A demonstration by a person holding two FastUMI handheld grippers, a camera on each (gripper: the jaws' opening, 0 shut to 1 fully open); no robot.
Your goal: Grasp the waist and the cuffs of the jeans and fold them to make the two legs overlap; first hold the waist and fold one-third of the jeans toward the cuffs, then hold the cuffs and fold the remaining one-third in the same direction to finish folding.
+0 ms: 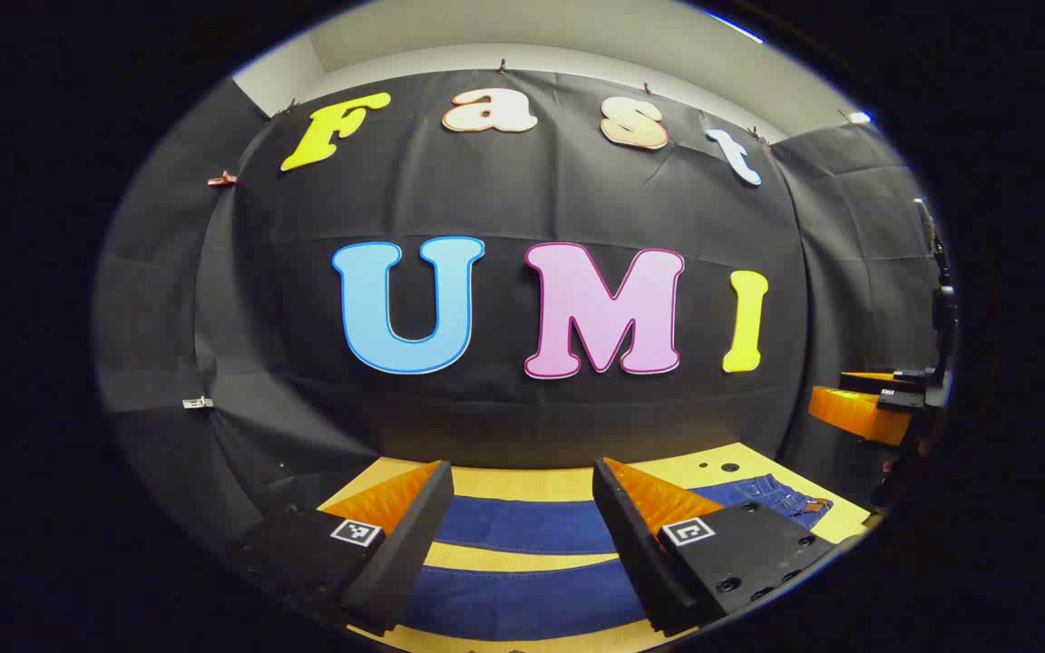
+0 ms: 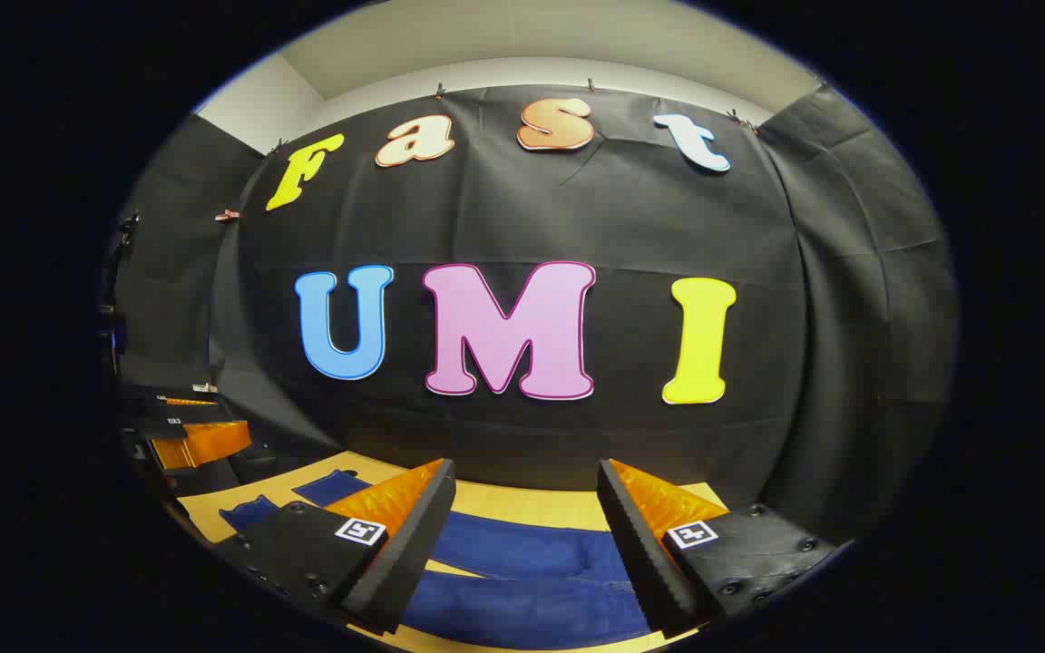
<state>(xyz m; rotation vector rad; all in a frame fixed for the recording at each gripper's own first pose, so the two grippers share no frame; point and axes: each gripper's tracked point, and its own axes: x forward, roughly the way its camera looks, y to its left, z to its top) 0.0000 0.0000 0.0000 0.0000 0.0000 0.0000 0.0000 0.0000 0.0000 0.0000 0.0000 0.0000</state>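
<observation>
Jeans (image 1: pixel 522 526) lie flat beneath left gripper (image 1: pixel 522 544) and right gripper (image 2: pixel 522 544), both wide open, empty.

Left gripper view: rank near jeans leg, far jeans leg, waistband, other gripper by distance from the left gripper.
1. near jeans leg, just below the open left gripper.
2. far jeans leg, one stripe of table beyond.
3. waistband, to the right on the table.
4. other gripper, far right, raised above the table.

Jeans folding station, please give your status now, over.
Left gripper open, above the two legs. Right gripper open, holds nothing. Jeans flat on the table, legs apart, no fold yet. Nothing in the way.
</observation>
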